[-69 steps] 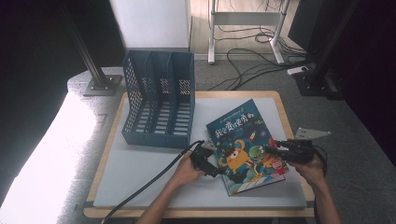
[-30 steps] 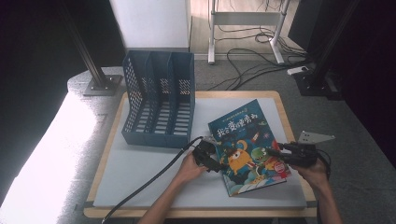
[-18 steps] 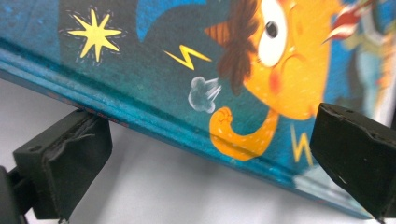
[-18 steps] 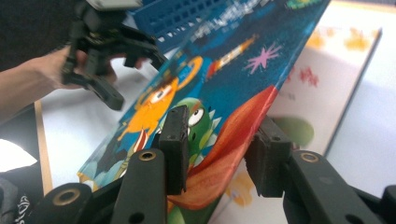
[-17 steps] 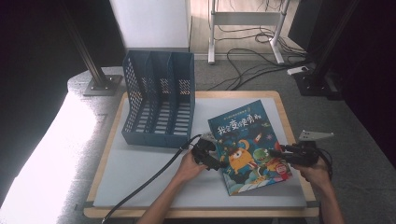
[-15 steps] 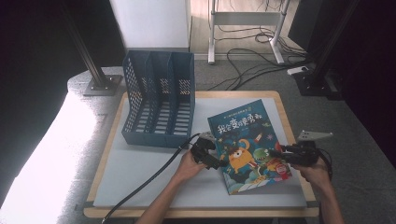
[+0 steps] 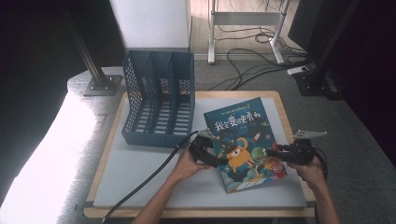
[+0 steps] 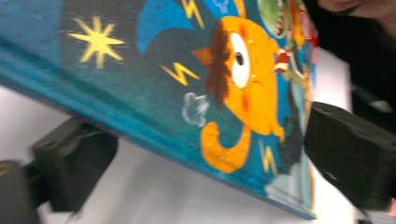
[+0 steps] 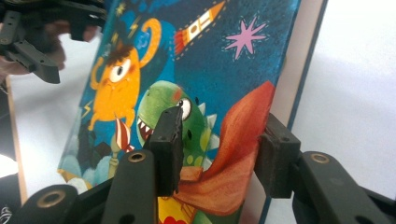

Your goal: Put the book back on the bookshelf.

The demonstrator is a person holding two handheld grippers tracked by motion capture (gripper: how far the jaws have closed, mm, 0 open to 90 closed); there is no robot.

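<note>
A picture book (image 7: 243, 126) with a blue cartoon cover lies on the right half of the white mat (image 7: 135, 172). My left gripper (image 7: 215, 156) is at its spine edge. In the left gripper view the book (image 8: 154, 60) slants across the wide gap of the left gripper (image 8: 210, 163), one jaw under the raised edge and the other over the cover; these jaws have just been closing slightly. My right gripper (image 7: 275, 154) straddles the opposite edge. In the right gripper view the right gripper (image 9: 219, 144) stands around the book (image 9: 210, 51) with room to spare, and its jaws have just been opening.
A blue three-slot file rack (image 7: 156, 107) stands at the back left of the mat, close to the book's far left corner. The left gripper's black cable (image 7: 144, 186) trails to the table's front edge. Cables and a stand's metal legs (image 7: 243, 28) lie on the floor beyond.
My left gripper has risen and taken the book's spine edge up off the mat. The right gripper has stayed at the book's other edge.
</note>
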